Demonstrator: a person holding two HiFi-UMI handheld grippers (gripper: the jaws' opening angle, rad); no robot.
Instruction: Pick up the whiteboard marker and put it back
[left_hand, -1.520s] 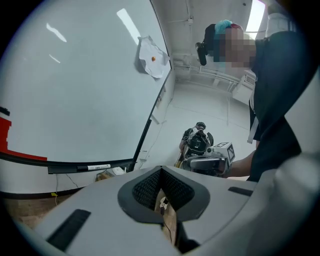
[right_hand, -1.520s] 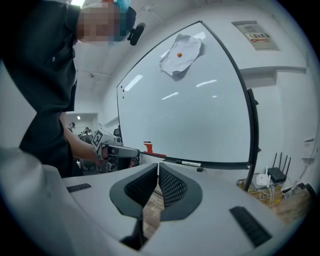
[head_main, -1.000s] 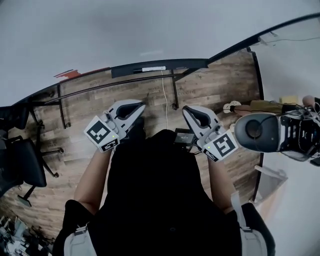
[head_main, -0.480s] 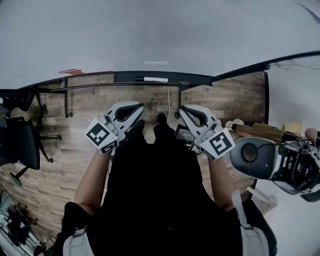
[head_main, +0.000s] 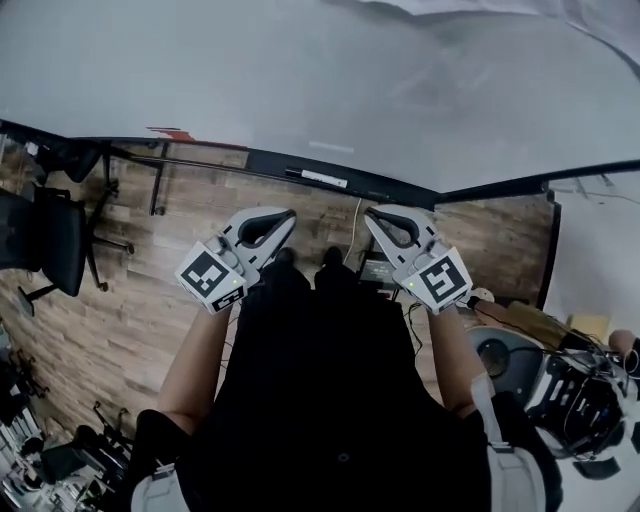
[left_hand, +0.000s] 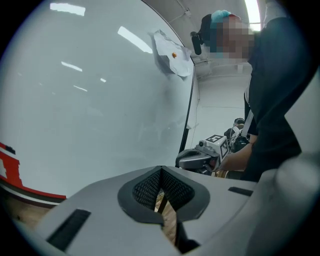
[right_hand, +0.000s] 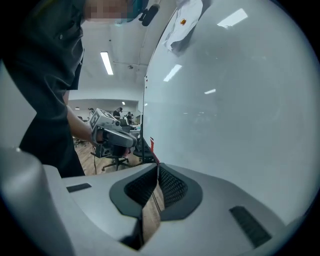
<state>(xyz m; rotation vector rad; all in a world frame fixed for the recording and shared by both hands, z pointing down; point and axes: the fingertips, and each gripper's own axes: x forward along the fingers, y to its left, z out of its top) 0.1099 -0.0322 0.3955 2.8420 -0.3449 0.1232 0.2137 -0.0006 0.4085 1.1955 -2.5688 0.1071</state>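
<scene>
A slim white stick (head_main: 324, 178), perhaps the whiteboard marker, lies on the black tray ledge (head_main: 250, 160) under the big white whiteboard (head_main: 300, 80). My left gripper (head_main: 288, 214) and right gripper (head_main: 371, 215) hover side by side before it, jaws pressed together, holding nothing

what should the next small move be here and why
Probably open the right gripper's jaws and reach toward the black ledge under the whiteboard. Both it and the left gripper have their jaws together with nothing between them, short of the board. A slim white object, possibly the marker, lies on that ledge.
</scene>
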